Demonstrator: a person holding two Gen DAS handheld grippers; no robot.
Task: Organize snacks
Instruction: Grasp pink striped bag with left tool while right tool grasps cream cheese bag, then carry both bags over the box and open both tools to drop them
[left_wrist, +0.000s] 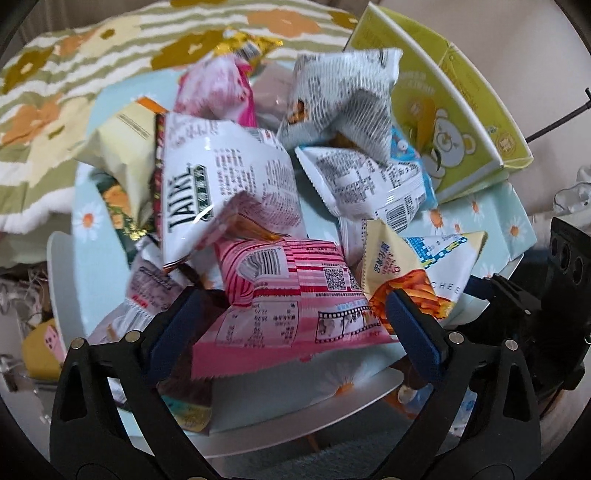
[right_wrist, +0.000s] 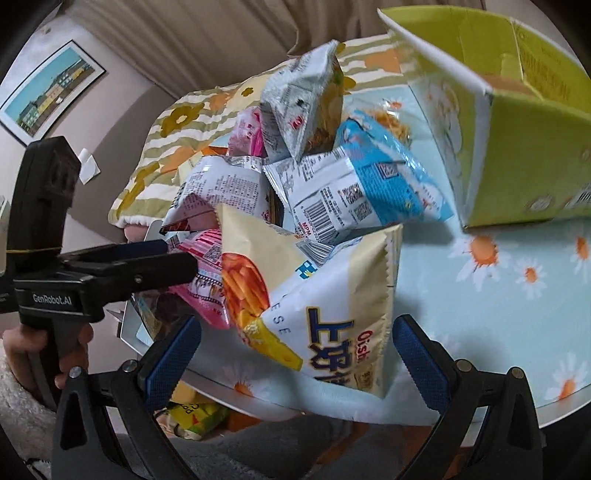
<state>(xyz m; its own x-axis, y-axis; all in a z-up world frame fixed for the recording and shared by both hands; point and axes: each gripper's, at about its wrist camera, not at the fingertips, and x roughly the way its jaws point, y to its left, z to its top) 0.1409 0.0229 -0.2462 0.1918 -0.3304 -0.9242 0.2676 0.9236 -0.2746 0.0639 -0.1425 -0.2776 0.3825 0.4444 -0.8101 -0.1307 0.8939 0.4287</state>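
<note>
A heap of snack bags lies on a small table with a daisy-print cloth (right_wrist: 498, 295). My left gripper (left_wrist: 295, 325) points down at the heap's near edge. Its jaws are wide and straddle a pink striped bag (left_wrist: 295, 295); I cannot see the pads pressing it. My right gripper (right_wrist: 295, 354) is open around the lower end of a cream Oishi cheese-stick bag (right_wrist: 332, 295), without gripping it. In the right wrist view the left gripper (right_wrist: 159, 254) reaches in from the left. A lime-green carton (right_wrist: 517, 166) stands open behind the heap.
A white TAIKE bag (left_wrist: 221, 184), a blue-and-white bag (right_wrist: 369, 184) and a grey bag (right_wrist: 299, 110) are piled behind. A floral blanket (left_wrist: 55, 92) lies beyond the table. A yellow-green packet (right_wrist: 195, 421) lies below the table edge. A hand (right_wrist: 66, 354) holds the left gripper's handle.
</note>
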